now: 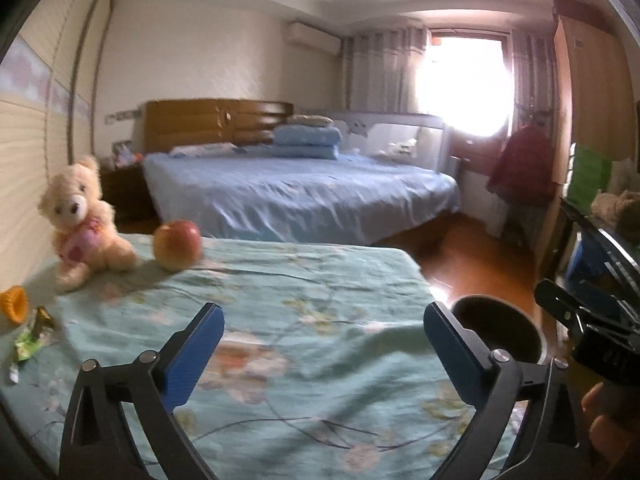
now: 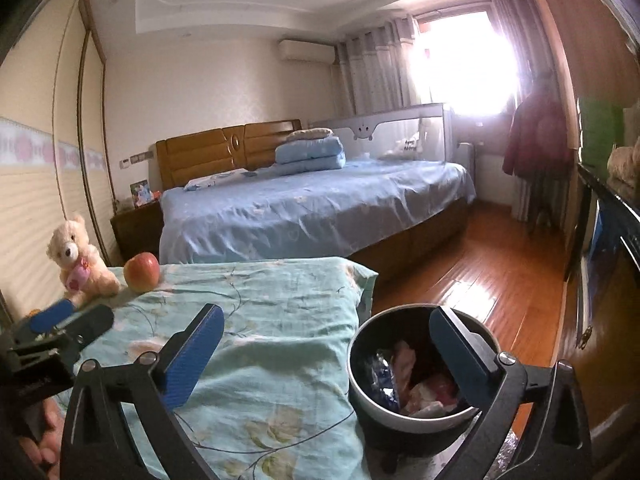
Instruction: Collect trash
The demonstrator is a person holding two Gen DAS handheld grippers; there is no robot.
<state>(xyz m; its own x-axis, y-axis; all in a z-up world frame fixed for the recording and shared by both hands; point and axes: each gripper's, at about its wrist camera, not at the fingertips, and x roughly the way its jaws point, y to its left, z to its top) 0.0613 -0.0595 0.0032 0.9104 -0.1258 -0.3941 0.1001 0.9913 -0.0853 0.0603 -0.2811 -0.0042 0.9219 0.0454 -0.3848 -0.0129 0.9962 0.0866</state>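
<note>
Green crumpled snack wrapper (image 1: 34,336) is lying at the left edge of the floral teal bedspread (image 1: 304,320), well apart from the round grey trash bin (image 2: 362,396). Left claw (image 1: 322,332) is gaping empty, tilting slightly down; it should swing left, then pinch the wrapper's middle. Right claw (image 2: 326,338) is hovering released over the bin.

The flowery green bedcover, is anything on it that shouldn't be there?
Yes. A crumpled green-and-brown wrapper lies on the cover's left edge, near an orange plastic toy, not in the round dark bin that already holds trash.
</note>
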